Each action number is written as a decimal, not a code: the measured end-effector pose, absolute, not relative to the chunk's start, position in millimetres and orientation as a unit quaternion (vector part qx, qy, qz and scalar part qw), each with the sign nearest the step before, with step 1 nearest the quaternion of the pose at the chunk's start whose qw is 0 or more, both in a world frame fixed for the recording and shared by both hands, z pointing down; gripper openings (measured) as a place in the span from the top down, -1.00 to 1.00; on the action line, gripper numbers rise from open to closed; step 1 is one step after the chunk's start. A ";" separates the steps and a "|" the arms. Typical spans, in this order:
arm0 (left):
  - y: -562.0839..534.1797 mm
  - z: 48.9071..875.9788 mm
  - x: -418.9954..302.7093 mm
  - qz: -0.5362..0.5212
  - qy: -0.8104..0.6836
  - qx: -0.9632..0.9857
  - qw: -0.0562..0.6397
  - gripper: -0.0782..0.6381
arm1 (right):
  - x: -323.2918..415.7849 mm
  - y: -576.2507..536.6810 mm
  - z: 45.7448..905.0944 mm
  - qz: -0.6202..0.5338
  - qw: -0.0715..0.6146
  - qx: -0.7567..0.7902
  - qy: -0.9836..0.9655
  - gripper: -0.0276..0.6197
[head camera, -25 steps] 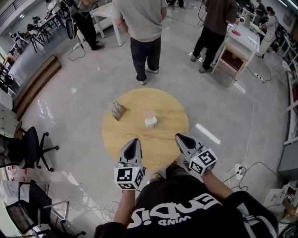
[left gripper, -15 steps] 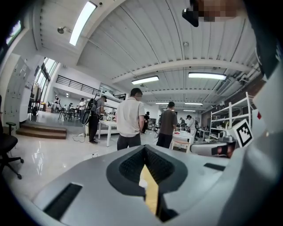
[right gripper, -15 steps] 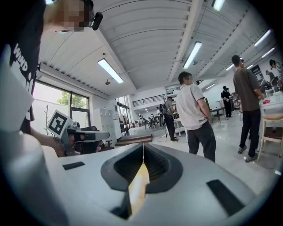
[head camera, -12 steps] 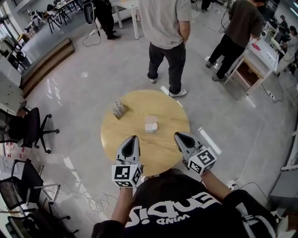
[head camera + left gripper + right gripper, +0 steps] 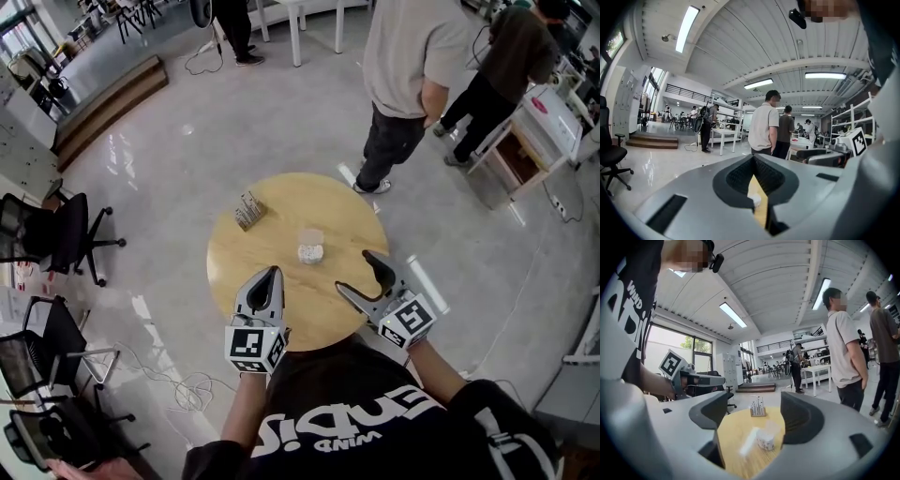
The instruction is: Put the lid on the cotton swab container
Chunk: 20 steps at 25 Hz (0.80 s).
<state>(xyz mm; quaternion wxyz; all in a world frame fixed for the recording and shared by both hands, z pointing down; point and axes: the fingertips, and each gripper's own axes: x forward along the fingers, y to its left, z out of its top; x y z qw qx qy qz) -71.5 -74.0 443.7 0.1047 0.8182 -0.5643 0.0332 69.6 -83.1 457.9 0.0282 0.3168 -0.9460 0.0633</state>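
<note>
The cotton swab container (image 5: pixel 310 252), a small clear tub of white swabs, stands near the middle of the round wooden table (image 5: pixel 272 239). A clear piece that looks like its lid (image 5: pixel 310 234) lies just behind it. The right gripper view shows the container (image 5: pixel 765 440) ahead of the jaws with the lid (image 5: pixel 772 427) behind it. My left gripper (image 5: pixel 272 274) is shut and empty over the table's near edge; through its narrow gap I see a bit of the container (image 5: pixel 757 200). My right gripper (image 5: pixel 359 274) is opening, its jaws spread wide with nothing between them.
A small wooden rack of upright sticks (image 5: pixel 248 210) stands at the table's far left edge. A person in a grey shirt (image 5: pixel 412 75) stands just beyond the table; another is farther right. Office chairs (image 5: pixel 56 234) stand to the left.
My right gripper's jaws have gone from shut to wide open. The left gripper has stayed shut. The person in grey has walked to the right beyond the table.
</note>
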 end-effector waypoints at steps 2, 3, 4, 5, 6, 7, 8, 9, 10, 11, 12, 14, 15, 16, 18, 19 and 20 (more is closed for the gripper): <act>-77.2 443.6 -74.2 0.036 -0.561 0.821 0.104 0.75 | 63.1 -86.4 461.9 0.071 0.028 0.311 -0.947 -0.10; -79.0 443.6 -75.6 0.037 -0.559 0.822 0.104 0.75 | 59.5 -88.6 464.5 0.075 0.029 0.308 -0.948 -0.10; -81.0 443.7 -76.4 0.037 -0.557 0.823 0.105 0.75 | 56.6 -91.2 467.4 0.079 0.030 0.305 -0.949 -0.10; -83.5 443.8 -76.2 0.038 -0.554 0.825 0.106 0.76 | 54.5 -94.5 470.8 0.081 0.033 0.303 -0.949 -0.10; -86.5 444.0 -75.5 0.038 -0.551 0.827 0.106 0.75 | 53.1 -98.5 475.2 0.082 0.037 0.300 -0.950 -0.10; -89.6 444.4 -74.7 0.040 -0.548 0.829 0.106 0.75 | 52.0 -103.0 480.8 0.082 0.042 0.299 -0.950 -0.10; -92.3 445.1 -74.2 0.041 -0.545 0.831 0.105 0.75 | 51.1 -107.5 486.9 0.083 0.046 0.298 -0.950 -0.10; -94.4 445.9 -73.9 0.043 -0.543 0.832 0.105 0.75 | 50.4 -111.6 493.4 0.086 0.049 0.299 -0.949 -0.10; -96.2 446.6 -73.9 0.045 -0.541 0.833 0.105 0.75 | 50.1 -115.4 499.8 0.089 0.053 0.299 -0.949 -0.10; -97.8 446.9 -74.0 0.046 -0.540 0.834 0.106 0.75 | 49.9 -118.8 506.2 0.092 0.058 0.299 -0.948 -0.10; -99.5 446.8 -74.4 0.046 -0.539 0.834 0.107 0.75 | 49.4 -121.9 512.7 0.095 0.065 0.298 -0.948 -0.10; -102.5 446.6 -75.0 0.048 -0.539 0.834 0.107 0.76 | 46.8 -126.7 527.7 0.097 0.082 0.292 -0.948 -0.10; -103.5 446.7 -75.1 0.048 -0.539 0.834 0.106 0.75 | 45.0 -127.9 536.6 0.096 0.094 0.286 -0.949 -0.10; -104.3 446.9 -75.1 0.049 -0.539 0.834 0.106 0.75 | 43.2 -129.0 546.1 0.095 0.106 0.281 -0.949 -0.10; -105.8 448.1 -76.0 0.049 -0.541 0.833 0.107 0.75 | 40.8 -132.5 565.6 0.098 0.126 0.276 -0.948 -0.10; -106.4 449.3 -76.7 0.049 -0.543 0.832 0.108 0.75 | 40.7 -135.3 575.2 0.102 0.132 0.277 -0.946 -0.10; -106.7 450.7 -77.8 0.050 -0.544 0.830 0.109 0.75 | 40.9 -138.4 584.9 0.108 0.138 0.281 -0.944 -0.10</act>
